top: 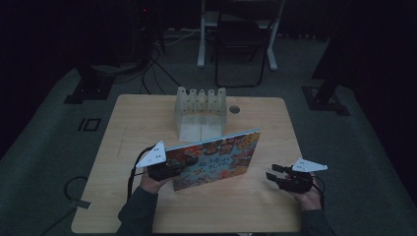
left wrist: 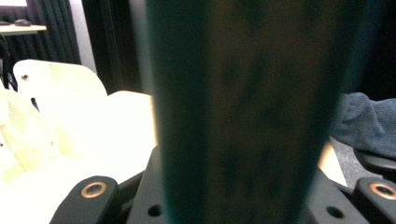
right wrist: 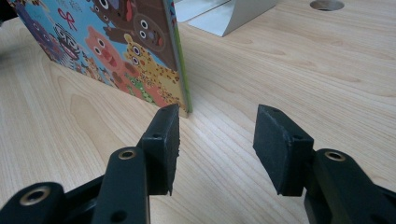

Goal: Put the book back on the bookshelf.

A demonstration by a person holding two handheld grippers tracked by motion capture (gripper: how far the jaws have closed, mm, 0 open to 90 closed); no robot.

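The left gripper point(top: 169, 169) is clamped on the near left end of a picture book point(top: 216, 160); in the left gripper view the book's edge point(left wrist: 243, 112) rises as a dark blurred slab straight out from between the jaws, so the pads are pressing on it. The book stands tilted on its long lower edge on the table point(top: 147, 123), cover toward the person, just in front of a pale slotted rack point(top: 200, 114). The right gripper point(top: 276, 172) hangs apart from the book's right end, its jaws parted with nothing between them; in the right gripper view the book's lower corner point(right wrist: 180, 95) sits just beyond the left pad point(right wrist: 166, 140).

To do this step well, I would keep the left grip firm and low so the book does not swing or drop flat, bring the right gripper in to take the free end squarely on the cover, not on the corner alone, and then lift with both hands level. The rack's slots look narrow, so the book should probably be upright and lined up before it goes in; a tilted entry could catch on a divider.

The table is light wood with a round hole point(top: 234, 109) near the far edge. Beyond it the room is dim, with a folding chair point(top: 240, 44), cables on a grey floor and dark stands at either side
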